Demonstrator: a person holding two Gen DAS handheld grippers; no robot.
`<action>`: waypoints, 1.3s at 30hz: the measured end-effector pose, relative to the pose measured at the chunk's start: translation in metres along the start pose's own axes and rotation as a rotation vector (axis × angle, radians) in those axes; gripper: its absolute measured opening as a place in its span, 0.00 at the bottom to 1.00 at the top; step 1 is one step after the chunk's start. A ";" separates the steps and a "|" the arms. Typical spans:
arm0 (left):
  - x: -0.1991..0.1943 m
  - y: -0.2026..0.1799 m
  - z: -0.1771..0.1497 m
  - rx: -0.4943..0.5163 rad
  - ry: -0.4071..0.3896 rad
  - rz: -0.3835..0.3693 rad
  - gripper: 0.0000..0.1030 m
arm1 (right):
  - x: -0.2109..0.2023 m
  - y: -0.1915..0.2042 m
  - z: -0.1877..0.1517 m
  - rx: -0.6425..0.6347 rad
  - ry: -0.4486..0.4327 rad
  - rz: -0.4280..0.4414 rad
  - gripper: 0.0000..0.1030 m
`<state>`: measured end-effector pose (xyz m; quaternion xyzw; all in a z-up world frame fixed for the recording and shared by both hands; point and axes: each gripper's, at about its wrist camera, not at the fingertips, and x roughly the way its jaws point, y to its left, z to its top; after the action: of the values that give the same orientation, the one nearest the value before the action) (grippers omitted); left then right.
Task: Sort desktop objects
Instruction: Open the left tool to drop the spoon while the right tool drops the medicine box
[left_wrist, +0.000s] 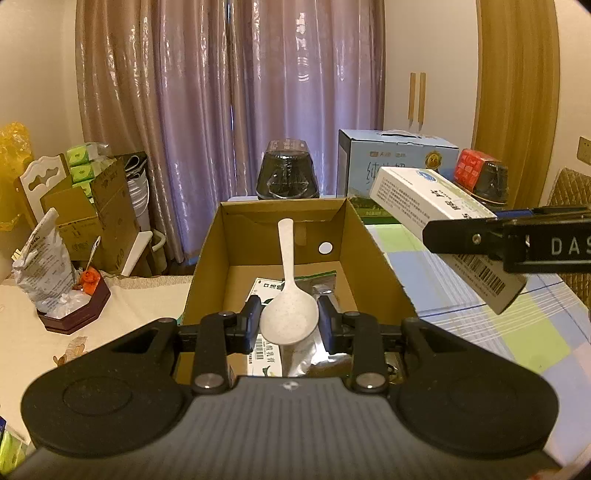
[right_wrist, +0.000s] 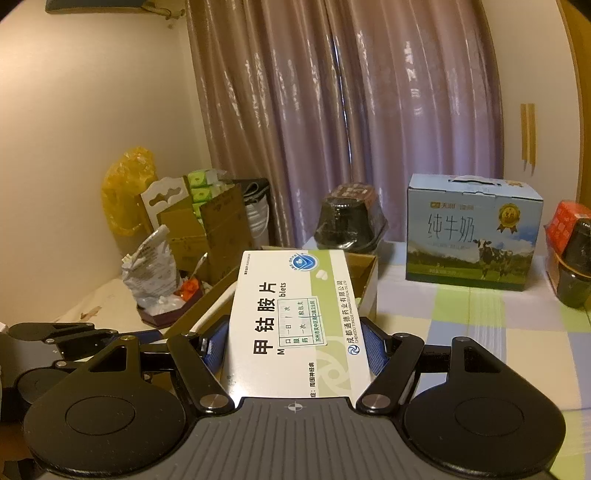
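My left gripper (left_wrist: 289, 322) is shut on the bowl of a white plastic spoon (left_wrist: 287, 291), whose handle points away over an open cardboard box (left_wrist: 373, 254). Inside the box lie a white-and-green packet (left_wrist: 263, 356) and a silvery pouch (left_wrist: 314, 360). My right gripper (right_wrist: 295, 345) is shut on a white-and-green medicine box (right_wrist: 293, 317), held flat with its printed face up. In the left wrist view that medicine box (left_wrist: 424, 201) hangs at the right, just beyond the cardboard box's right wall, with one right finger (left_wrist: 465, 240) across it. The cardboard box (right_wrist: 364, 271) shows behind the medicine box in the right wrist view.
A blue milk carton (right_wrist: 472, 236) stands on the checked tablecloth (right_wrist: 480, 343) at the back right. A dark wrapped tub (left_wrist: 287, 173) sits behind the cardboard box, another dark jar with a red pack (left_wrist: 484, 173) at the far right. A small brown tray (left_wrist: 74, 314) with bags lies left.
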<state>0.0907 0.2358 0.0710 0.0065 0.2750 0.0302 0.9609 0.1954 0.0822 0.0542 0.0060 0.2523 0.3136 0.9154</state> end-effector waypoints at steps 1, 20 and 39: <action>0.002 0.000 0.000 0.002 0.003 -0.001 0.27 | 0.002 0.000 0.000 0.000 0.001 -0.002 0.66; 0.045 0.021 0.005 0.004 0.056 -0.022 0.27 | 0.041 0.002 0.010 0.013 0.029 0.009 0.66; 0.070 0.036 0.014 0.017 0.070 -0.031 0.27 | 0.073 0.006 0.023 0.039 0.064 -0.022 0.66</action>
<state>0.1558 0.2758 0.0473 0.0091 0.3086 0.0130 0.9510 0.2522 0.1323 0.0419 0.0112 0.2876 0.2985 0.9100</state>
